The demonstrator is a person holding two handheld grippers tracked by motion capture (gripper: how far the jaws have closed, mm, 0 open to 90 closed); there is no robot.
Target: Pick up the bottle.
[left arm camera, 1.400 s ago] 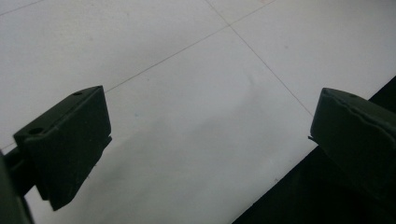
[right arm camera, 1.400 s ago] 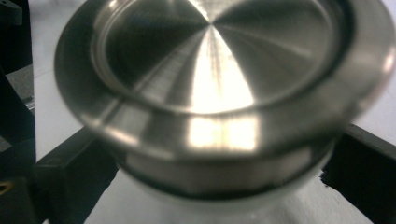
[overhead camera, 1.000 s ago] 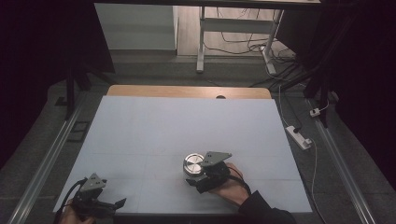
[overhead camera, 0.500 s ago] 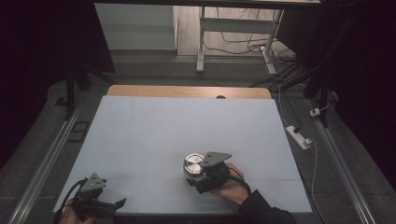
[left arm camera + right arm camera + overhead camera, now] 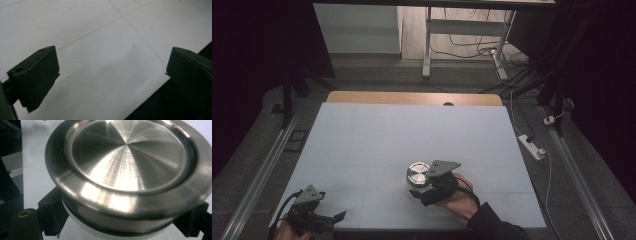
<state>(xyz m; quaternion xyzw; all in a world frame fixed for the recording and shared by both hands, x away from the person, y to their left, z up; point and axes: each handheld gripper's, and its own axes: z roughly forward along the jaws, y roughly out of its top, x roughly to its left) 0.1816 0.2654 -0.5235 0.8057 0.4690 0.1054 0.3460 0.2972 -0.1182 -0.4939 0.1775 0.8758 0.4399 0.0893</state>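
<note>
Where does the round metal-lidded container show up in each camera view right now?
High view: metal-lidded container sits low and centre on the white table, gripped by the right hand-held gripper.
Left gripper view: not in it.
Right gripper view: container large and central, white body between the black jaws.
Shared landmark: the white table, with thin seam lines.

Setting: lab recording bay | Evidence: white-covered table (image 5: 412,135), floor rails (image 5: 254,180), loose cables (image 5: 472,47), power strip (image 5: 532,147)

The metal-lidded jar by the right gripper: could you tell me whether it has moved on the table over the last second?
No. The metal-lidded jar sits at the same spot just below the faint line across the white table, with the right gripper closed on it.
</note>
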